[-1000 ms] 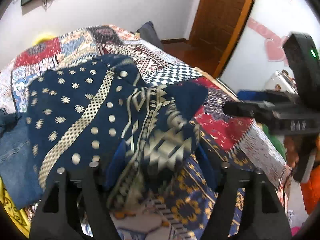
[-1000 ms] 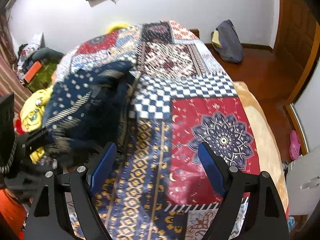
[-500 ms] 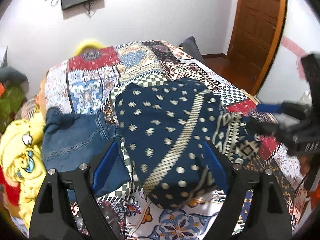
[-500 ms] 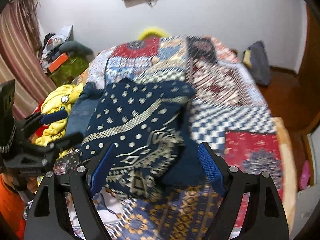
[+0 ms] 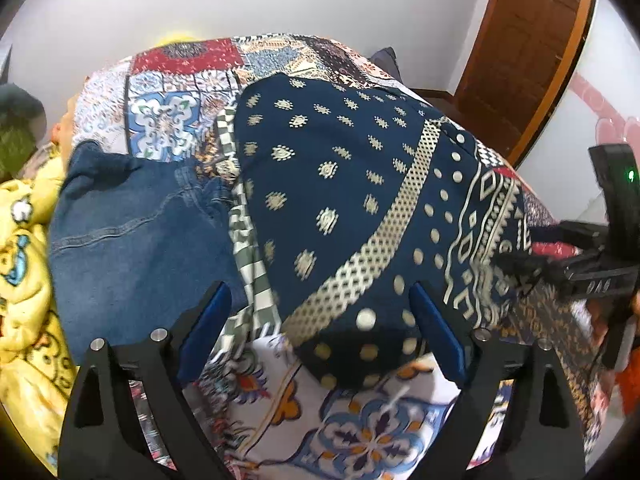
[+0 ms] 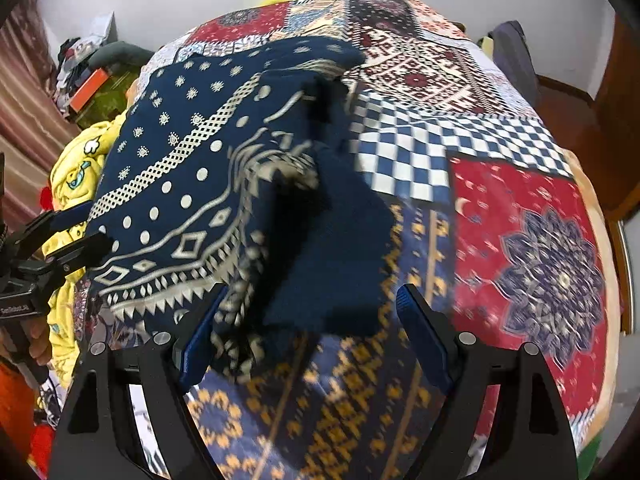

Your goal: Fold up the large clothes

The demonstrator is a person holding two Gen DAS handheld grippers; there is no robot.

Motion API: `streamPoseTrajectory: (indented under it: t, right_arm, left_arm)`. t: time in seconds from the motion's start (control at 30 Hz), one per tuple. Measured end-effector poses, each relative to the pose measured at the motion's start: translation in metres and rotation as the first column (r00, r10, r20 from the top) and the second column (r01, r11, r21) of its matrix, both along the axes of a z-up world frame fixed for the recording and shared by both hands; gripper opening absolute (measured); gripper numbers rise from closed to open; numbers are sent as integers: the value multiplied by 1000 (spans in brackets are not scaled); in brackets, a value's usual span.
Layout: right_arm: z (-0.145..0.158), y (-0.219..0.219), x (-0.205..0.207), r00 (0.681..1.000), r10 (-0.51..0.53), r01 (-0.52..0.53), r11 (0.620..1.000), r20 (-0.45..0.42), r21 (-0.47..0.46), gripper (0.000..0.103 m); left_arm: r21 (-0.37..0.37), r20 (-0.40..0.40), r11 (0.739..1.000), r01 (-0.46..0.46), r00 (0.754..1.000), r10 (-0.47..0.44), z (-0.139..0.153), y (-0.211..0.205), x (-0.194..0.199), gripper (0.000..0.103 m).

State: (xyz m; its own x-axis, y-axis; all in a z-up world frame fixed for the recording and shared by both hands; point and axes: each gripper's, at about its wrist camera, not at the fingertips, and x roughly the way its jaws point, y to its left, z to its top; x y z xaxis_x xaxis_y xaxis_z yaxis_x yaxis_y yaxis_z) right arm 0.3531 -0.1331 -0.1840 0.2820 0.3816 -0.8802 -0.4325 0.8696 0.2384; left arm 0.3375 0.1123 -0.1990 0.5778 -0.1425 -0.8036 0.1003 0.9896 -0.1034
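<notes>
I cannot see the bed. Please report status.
Left claw open, right claw open. Navy patterned garment on patchwork bedspread, partly folded. Jeans beside it.

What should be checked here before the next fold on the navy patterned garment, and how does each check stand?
1. Left gripper open, nothing pinched: ok.
2. Right gripper open: ok, though blurred cloth lies between its fingers.
3. Navy patterned garment lying flat on the patchwork bedspread: not ok, its right side is bunched.
4. Garment free of the jeans beside it: cannot tell, the edges meet.
5. Bedspread to the right free for the fold: ok.
6. Hem edge findable: ok, the zigzag border shows.
</notes>
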Motion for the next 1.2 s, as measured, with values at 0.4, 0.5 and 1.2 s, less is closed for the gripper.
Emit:
streamPoseTrajectory:
  t: [0.4,0.5,1.2]
  right_arm:
    - [49,-13,-9,994,3,-2,1000,113,-9,81]
    - [63,-11,-3,989,5,-10,1000,145,29,81]
    - [-36,38,122,965,114,-30,941,-235,336,84]
  left_arm:
    - [169,73,982,-84,995,73,32,25,-28,94]
    - [122,110,987,-109,989,96,49,34,-21,94]
    - [-567,-270,806,-171,963,15,-62,66,125,96]
